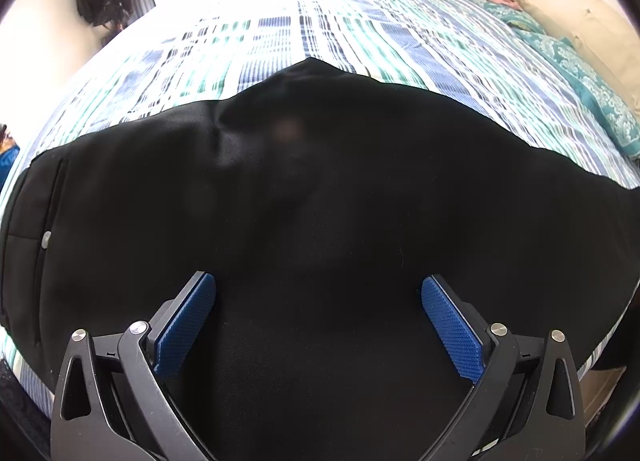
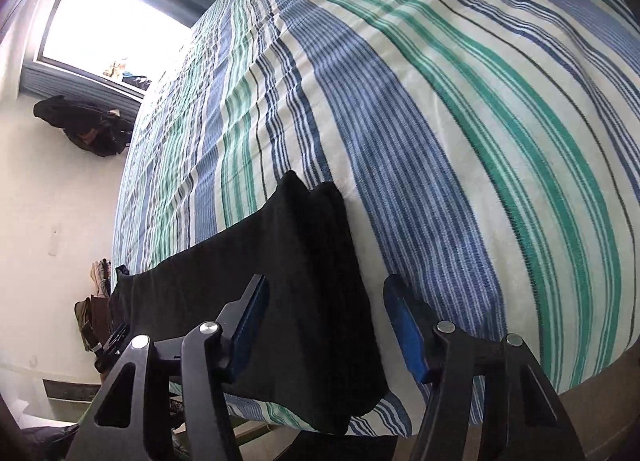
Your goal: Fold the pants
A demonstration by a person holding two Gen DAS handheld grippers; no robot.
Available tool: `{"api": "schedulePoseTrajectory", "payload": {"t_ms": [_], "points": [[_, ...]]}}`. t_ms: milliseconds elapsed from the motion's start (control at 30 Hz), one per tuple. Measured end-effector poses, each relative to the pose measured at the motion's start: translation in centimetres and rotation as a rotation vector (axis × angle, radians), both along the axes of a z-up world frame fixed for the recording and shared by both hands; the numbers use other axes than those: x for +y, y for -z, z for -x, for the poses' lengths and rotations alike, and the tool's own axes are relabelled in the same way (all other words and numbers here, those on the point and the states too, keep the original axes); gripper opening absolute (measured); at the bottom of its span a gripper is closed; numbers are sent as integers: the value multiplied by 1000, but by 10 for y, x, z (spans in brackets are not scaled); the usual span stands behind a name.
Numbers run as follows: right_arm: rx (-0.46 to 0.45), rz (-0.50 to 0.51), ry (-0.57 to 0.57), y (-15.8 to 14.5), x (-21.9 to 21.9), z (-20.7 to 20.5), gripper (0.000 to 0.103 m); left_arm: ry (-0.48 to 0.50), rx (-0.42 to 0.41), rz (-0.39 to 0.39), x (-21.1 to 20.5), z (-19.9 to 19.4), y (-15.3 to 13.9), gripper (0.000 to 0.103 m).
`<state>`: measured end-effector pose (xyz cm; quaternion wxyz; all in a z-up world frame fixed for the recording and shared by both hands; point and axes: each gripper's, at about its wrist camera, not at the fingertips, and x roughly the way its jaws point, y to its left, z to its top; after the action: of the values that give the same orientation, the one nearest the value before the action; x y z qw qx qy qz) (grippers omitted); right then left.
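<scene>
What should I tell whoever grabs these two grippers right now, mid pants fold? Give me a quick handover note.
Left gripper: open, holding nothing, poised over the wide middle of the black pants.
Right gripper: open, holding nothing, at the narrow end of the black pants near the bed's edge.
Pants: spread across the striped bedsheet; waistband side with a button lies to the left in the left wrist view. At the narrow end, layers appear stacked, so one lengthwise fold may be done; hard to confirm.
Left: grip the ends, fold across, then smooth.
</scene>
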<state>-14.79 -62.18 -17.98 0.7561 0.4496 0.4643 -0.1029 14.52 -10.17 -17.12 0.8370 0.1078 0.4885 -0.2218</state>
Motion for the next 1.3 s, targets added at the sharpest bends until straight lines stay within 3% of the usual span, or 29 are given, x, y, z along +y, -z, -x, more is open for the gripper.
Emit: {"api": "schedulePoseTrajectory", "payload": {"t_ms": [100,267,433,500,600,700,867,1033,1167,1300], "points": [[17,-9,-69,5,5,-12,61,-6,-4,-2,0,0,0,103],[-6,-51,-30,13,2,-20,59,-12,-7,-3,-1,1,0,103],[57,-41,32,14,-2,-12,22,-11,-18,4,0,2,1,103],[56,-44,35,9,0,-9,12,-10,-20,6,0,2,1,103],[35,-38,70,-8,8,-11,11,-9,-20,10,1,2,1,103],[-47,-66,87,-32,25,-14,11,-8,-20,15,1,2,0,103],[-239,-155,74,-76,76,-33,11,-1,-6,26,3,2,-2,102],[-384,-279,22,-97,152,-78,11,6,18,73,13,3,-7,102],[-431,-354,-31,-95,219,-132,11,-30,65,160,29,-3,-13,102],[-428,-390,-73,-72,282,-188,11,-85,116,260,47,-9,-17,102]]}}
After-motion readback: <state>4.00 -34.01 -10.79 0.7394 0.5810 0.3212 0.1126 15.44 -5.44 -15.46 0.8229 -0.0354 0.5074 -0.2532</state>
